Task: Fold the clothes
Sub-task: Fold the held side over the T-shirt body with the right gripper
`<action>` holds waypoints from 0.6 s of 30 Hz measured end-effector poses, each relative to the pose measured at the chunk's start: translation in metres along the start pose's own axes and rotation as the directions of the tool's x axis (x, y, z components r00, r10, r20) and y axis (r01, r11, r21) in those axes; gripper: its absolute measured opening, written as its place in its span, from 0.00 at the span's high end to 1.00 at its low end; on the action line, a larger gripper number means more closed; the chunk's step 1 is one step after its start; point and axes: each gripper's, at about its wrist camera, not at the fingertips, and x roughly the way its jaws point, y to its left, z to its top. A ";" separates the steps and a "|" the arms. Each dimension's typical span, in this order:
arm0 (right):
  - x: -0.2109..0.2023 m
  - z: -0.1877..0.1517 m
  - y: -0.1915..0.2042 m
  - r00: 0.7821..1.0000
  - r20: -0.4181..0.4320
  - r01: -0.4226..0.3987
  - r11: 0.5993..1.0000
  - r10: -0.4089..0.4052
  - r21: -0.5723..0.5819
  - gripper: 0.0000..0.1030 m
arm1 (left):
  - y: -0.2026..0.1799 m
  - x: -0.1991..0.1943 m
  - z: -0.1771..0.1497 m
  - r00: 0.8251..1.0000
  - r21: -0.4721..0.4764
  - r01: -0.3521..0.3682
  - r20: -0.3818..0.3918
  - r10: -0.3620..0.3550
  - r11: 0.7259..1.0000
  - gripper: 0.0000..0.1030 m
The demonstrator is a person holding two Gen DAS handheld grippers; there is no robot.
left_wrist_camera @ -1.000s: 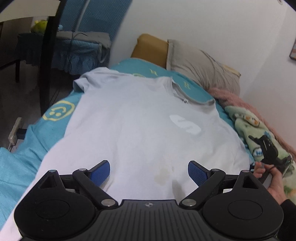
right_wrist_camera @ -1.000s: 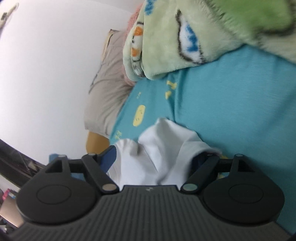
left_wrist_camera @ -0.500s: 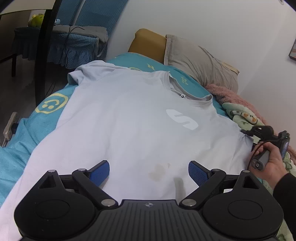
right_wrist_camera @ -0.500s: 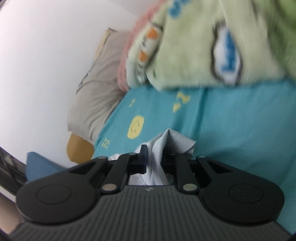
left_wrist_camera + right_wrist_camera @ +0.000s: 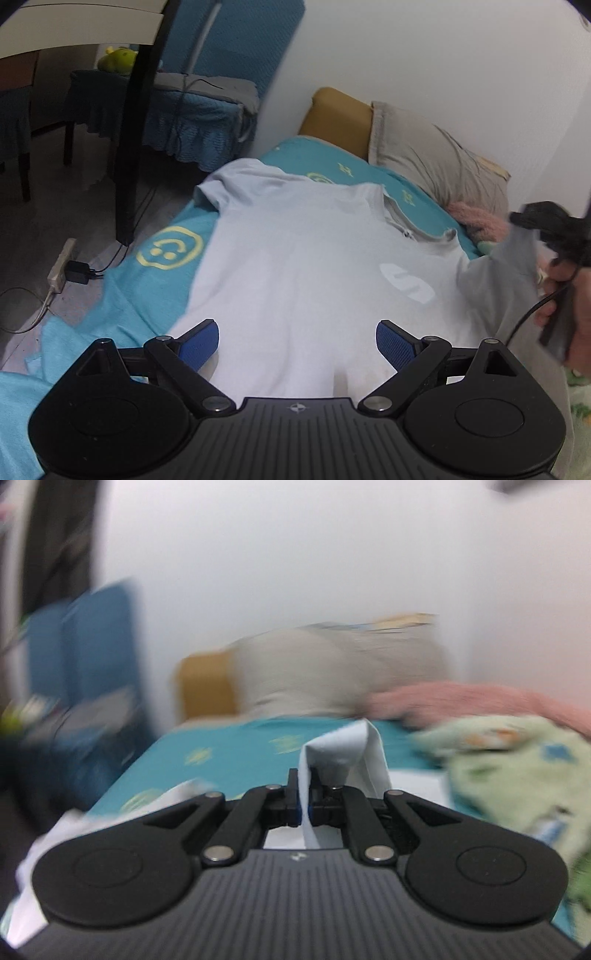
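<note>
A white T-shirt [image 5: 303, 266] with a pale logo on its chest lies flat on the teal bed sheet [image 5: 162, 258]. My left gripper [image 5: 297, 343] hovers open above the shirt's lower part, nothing between its blue pads. At the right edge a hand holds my right gripper [image 5: 517, 218], which lifts the shirt's right sleeve off the bed. In the blurred right wrist view the right gripper [image 5: 304, 794] is shut on a fold of the white sleeve [image 5: 347, 749], which stands up past the fingertips.
A grey pillow [image 5: 432, 162] and a tan headboard [image 5: 336, 114] are at the far end. Pink and green blankets [image 5: 517, 760] are heaped along the bed's right side. A black post [image 5: 136, 122], a power strip [image 5: 61, 266] with cables, and a blue-covered table [image 5: 192, 107] stand left.
The right gripper closed on the shirt's right sleeve, then rose and rolled level, pulling the sleeve up off the bed. The left gripper drifted slightly and stayed open.
</note>
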 end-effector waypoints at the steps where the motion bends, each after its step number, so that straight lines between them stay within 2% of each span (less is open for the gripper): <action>1: 0.007 -0.008 0.021 0.998 -0.034 -0.044 0.999 0.043 -0.014 0.94 | 0.003 -0.001 0.002 1.000 -0.005 -0.006 0.005 0.007 1.000 0.09; 3: 0.025 -0.027 0.059 0.985 -0.119 -0.130 0.991 0.127 -0.015 0.94 | 0.007 0.000 0.004 1.000 -0.006 -0.018 0.011 0.018 1.000 0.09; 5: 0.045 -0.048 0.088 0.960 -0.228 -0.170 0.986 0.164 -0.004 0.93 | 0.009 0.003 0.002 1.000 0.003 -0.029 0.009 0.029 1.000 0.09; 8: 0.057 -0.070 0.108 0.950 -0.280 -0.154 0.988 0.141 -0.026 0.92 | 0.011 0.011 0.000 0.999 0.006 -0.038 -0.012 0.038 0.999 0.10; 11: 0.059 -0.069 0.099 0.952 -0.277 -0.130 0.991 0.127 0.008 0.89 | 0.012 0.018 -0.003 0.999 0.006 -0.036 -0.026 0.036 0.999 0.10; 12: 0.053 -0.065 0.093 0.954 -0.265 -0.138 0.990 0.140 0.025 0.78 | 0.012 0.020 -0.004 0.999 0.009 -0.034 -0.031 0.034 0.999 0.10; 14: 0.039 -0.056 0.082 0.957 -0.242 -0.153 0.986 0.163 0.060 0.21 | 0.010 0.022 -0.007 0.999 0.019 -0.028 -0.041 0.028 0.999 0.10; 15: 0.032 -0.052 0.076 0.957 -0.230 -0.161 0.984 0.175 0.077 0.16 | 0.009 0.024 -0.008 0.999 0.024 -0.024 -0.046 0.025 0.999 0.10; 18: -0.001 -0.038 0.059 0.958 -0.206 -0.182 0.978 0.200 0.102 0.16 | 0.002 0.023 -0.013 0.998 0.050 -0.004 -0.058 0.007 0.999 0.10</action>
